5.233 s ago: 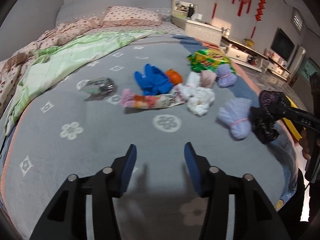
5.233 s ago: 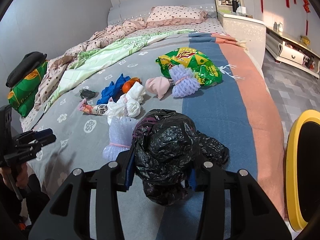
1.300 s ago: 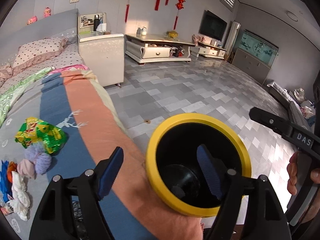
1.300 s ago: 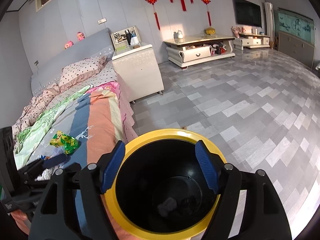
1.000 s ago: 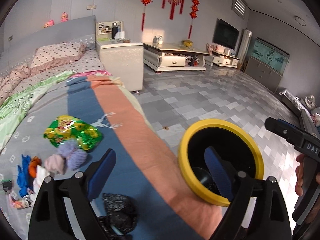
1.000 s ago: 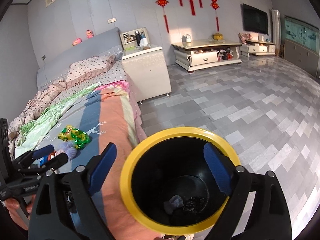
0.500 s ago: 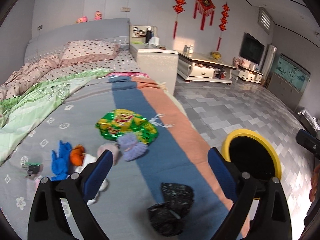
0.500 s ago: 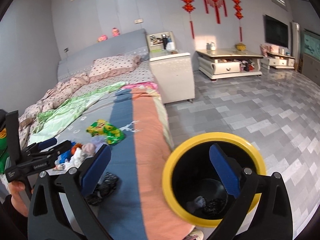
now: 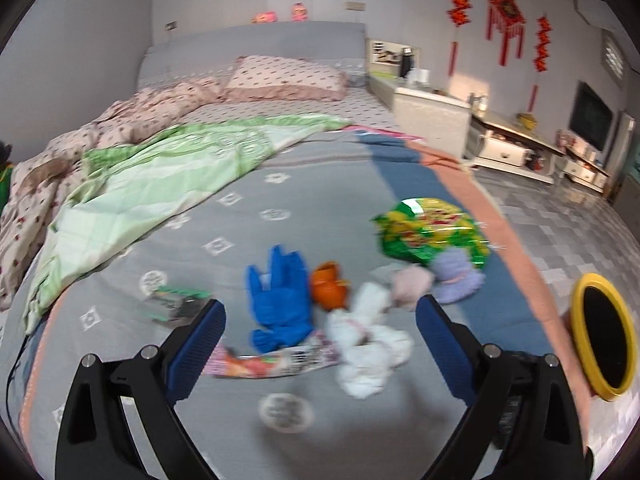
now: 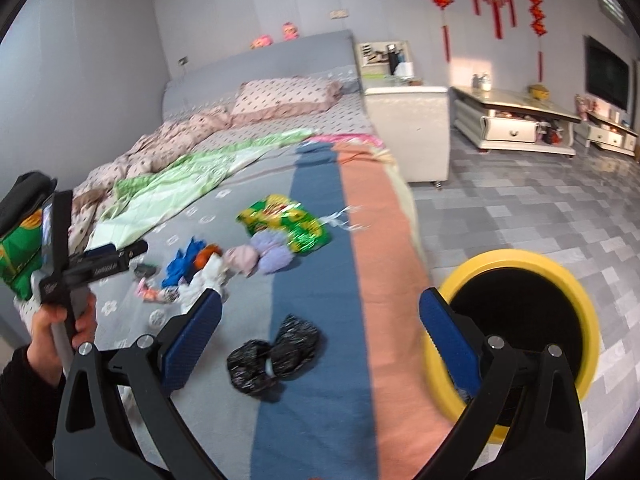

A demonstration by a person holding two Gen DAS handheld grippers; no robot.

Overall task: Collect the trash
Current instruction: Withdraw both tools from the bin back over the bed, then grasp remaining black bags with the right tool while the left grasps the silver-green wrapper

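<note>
1. Two grippers, both empty, jaws spread wide. Left gripper [image 9: 318,338] hangs over the near part of the bed [image 9: 280,216], touching nothing. Right gripper [image 10: 320,334] hangs over the bed's near right edge, also touching nothing.
2. Step in hand, as I read it: lining up for another pick. Most trash not yet binned.
3. Trash on bed, left view: blue glove [image 9: 280,300] just beyond left gripper, orange bit [image 9: 330,290] beside it on the right, white wad [image 9: 368,344] near centre, flat wrapper [image 9: 272,358] nearest, pink wad [image 9: 412,286] and purple puff [image 9: 456,276] further right, green snack bag [image 9: 430,234] beyond those. Small dark/green packet [image 9: 174,300] off to the left, blurred.
4. Black bag [image 10: 276,354] lies on the blue stripe near the right gripper; seen in right view only.
5. Bin [image 10: 516,322], yellow rim, stands on the floor right of the bed. Contents can't be made out.
6. Next move prob. needs: drop left gripper onto white wad or glove, jaws astride, close. Soft stuff, so grab deep. Right gripper is best placed for the black bag, short carry to the bin.
</note>
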